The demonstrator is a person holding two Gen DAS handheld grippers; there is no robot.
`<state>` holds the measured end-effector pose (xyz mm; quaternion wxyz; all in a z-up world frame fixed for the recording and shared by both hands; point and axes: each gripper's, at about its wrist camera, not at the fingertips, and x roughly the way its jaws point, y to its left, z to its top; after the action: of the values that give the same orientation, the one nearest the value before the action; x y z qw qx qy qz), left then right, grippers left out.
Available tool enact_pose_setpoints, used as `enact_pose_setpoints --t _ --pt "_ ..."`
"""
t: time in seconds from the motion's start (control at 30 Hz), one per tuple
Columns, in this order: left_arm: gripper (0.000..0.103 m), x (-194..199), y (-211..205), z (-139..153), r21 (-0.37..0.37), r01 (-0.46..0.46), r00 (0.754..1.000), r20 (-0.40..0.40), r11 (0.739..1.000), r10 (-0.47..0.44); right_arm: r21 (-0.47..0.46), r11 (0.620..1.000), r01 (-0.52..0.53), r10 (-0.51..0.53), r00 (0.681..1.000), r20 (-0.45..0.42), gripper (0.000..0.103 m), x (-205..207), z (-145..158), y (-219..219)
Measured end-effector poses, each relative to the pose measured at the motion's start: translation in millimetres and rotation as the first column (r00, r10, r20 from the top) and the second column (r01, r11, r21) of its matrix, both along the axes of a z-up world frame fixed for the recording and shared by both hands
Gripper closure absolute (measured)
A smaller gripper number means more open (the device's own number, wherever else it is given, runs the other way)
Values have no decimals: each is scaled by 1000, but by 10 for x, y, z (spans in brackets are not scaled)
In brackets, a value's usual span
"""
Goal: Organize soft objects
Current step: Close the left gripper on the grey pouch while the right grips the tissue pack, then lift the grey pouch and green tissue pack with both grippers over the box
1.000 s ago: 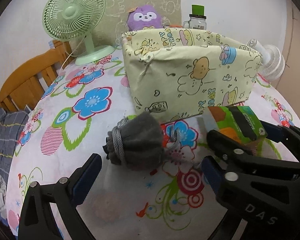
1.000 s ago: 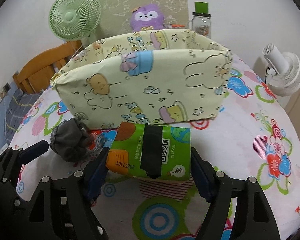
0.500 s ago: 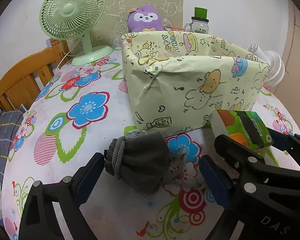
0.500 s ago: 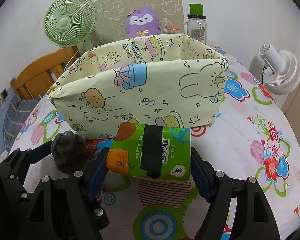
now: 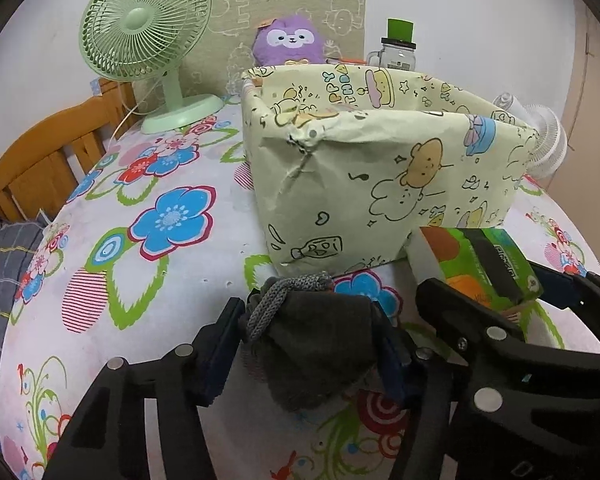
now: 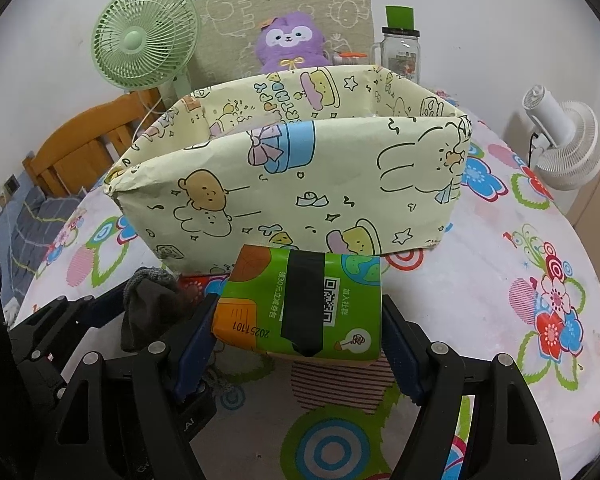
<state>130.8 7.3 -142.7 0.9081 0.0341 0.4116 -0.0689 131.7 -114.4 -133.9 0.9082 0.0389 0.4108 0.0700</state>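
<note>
Left gripper (image 5: 306,344) jaws just closing, pads pressing rolled grey sock (image 5: 316,352) between them. Right gripper (image 6: 298,344) clamps tissue pack (image 6: 300,304). Fabric bin (image 6: 300,184) lies directly ahead, opening up.

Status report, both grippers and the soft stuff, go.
Left gripper just closed onto grey sock bundle. Right gripper clamps green tissue pack. Cartoon-print bin directly ahead, path clear.

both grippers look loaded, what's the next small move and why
Probably lift both straight up. The left gripper, whose jaws have just been closing, pinches the grey sock; the right gripper clamps the green tissue pack. The fabric bin stands right behind, its rim above both items.
</note>
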Motion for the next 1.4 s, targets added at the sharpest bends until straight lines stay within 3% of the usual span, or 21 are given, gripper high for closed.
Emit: enact_pose_setpoints --t 0.43,1.4 --pt "43 -207 -91 30 -13 2 1000 -11 1000 -2 -1 1000 -22 22 1000 9 25 -194 35 -83" --pt "44 -479 -377 425 -30 64 996 59 998 -62 -42 999 -9 14 994 110 25 -439 414 -314"
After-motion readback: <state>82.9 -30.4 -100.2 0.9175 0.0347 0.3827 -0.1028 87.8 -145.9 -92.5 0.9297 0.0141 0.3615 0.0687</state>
